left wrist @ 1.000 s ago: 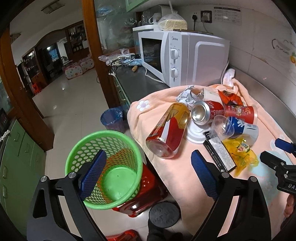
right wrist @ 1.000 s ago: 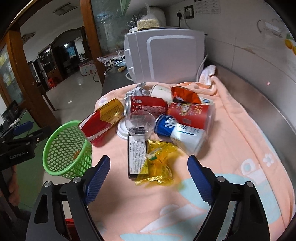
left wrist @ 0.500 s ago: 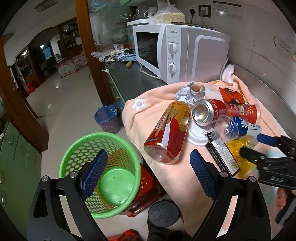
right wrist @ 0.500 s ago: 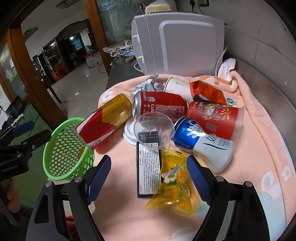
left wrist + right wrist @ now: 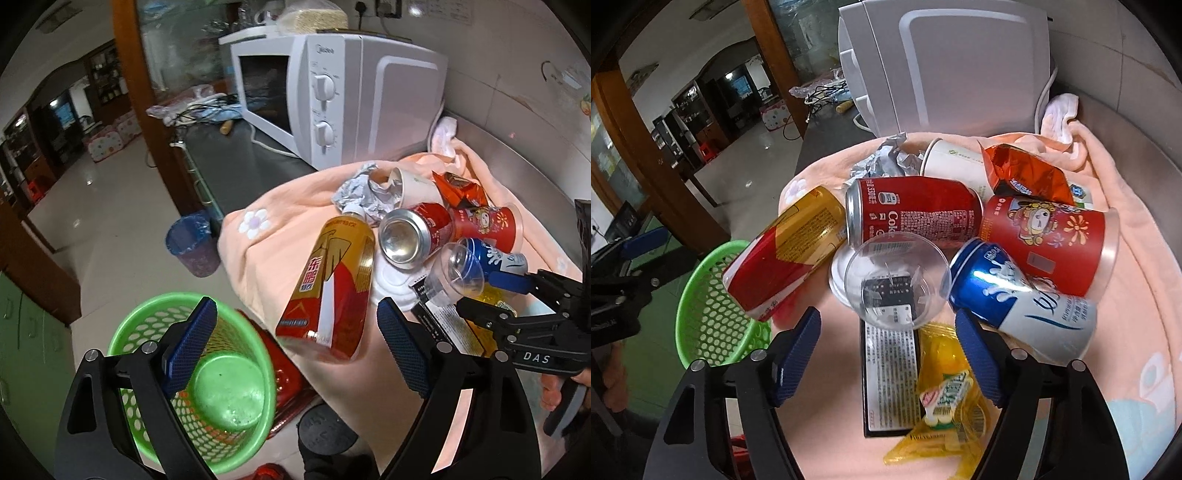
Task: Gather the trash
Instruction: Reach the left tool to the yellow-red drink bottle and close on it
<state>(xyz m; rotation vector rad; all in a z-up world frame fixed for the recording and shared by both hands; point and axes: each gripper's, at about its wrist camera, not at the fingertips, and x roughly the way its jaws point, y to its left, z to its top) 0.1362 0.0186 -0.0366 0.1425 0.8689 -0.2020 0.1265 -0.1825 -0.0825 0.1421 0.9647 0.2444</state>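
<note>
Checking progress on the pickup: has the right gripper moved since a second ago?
Yes. The right gripper has closed in on the clear plastic cup, now looming larger before the microwave.

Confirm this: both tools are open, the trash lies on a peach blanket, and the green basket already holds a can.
Not quite. The green basket holds no can; the left wrist view shows its bare bottom. The rest stands: left tool and right tool are open, trash lies on the peach blanket.

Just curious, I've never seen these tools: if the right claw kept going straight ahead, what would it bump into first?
Probably the clear plastic cup, lying on its side straight ahead of the open right claw, above the black box and yellow wrapper. Depth is hard to judge.
</note>
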